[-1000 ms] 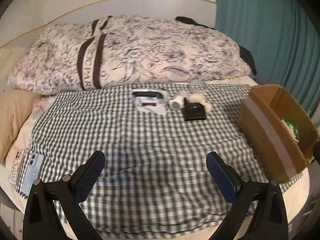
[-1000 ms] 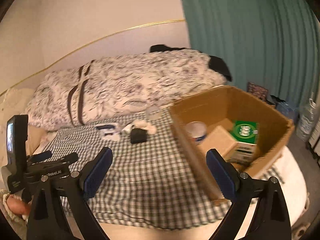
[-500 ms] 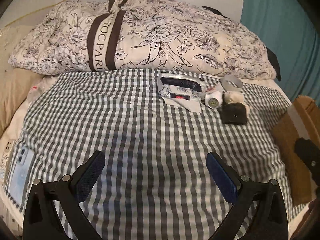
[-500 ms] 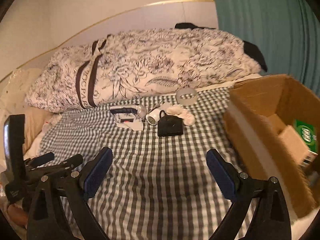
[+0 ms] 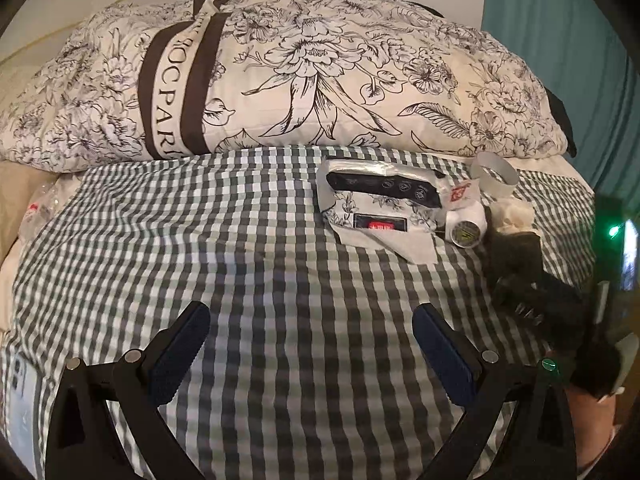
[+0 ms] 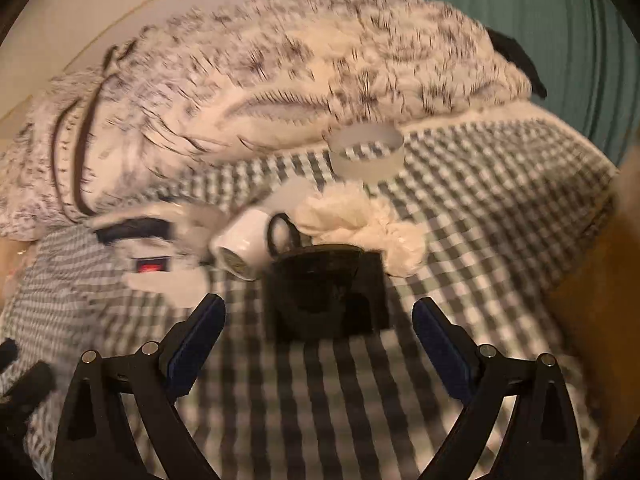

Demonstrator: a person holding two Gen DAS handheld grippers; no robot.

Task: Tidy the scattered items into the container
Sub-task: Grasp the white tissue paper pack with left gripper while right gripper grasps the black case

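- The left hand-held gripper point(image 5: 311, 340) has its two blue-padded fingers spread wide. It holds nothing and hangs over the bare checked bedcover point(image 5: 260, 280).
- The right hand-held gripper point(image 6: 319, 334) is also spread wide and empty. The black pouch point(image 6: 326, 292) lies between its fingertips, just beyond them. I cannot tell if the pads touch it.
- Left of the pouch and just beside it lies a small white cylinder point(image 6: 242, 250) on its side.
- Behind the pouch, to the right, is a crumpled white cloth point(image 6: 360, 226), which touches the pouch.
- Farther left lies a flat packet point(image 5: 380, 204) with a dark strip and a red label.
- Beyond the cloth stands a clear tape ring point(image 6: 366, 152), close to the flowered pillow point(image 5: 280, 72).
- At the right edge of the right wrist view a brown cardboard wall point(image 6: 600, 280) shows, blurred.
- The teal curtain point(image 6: 520, 4) hangs at the far right.
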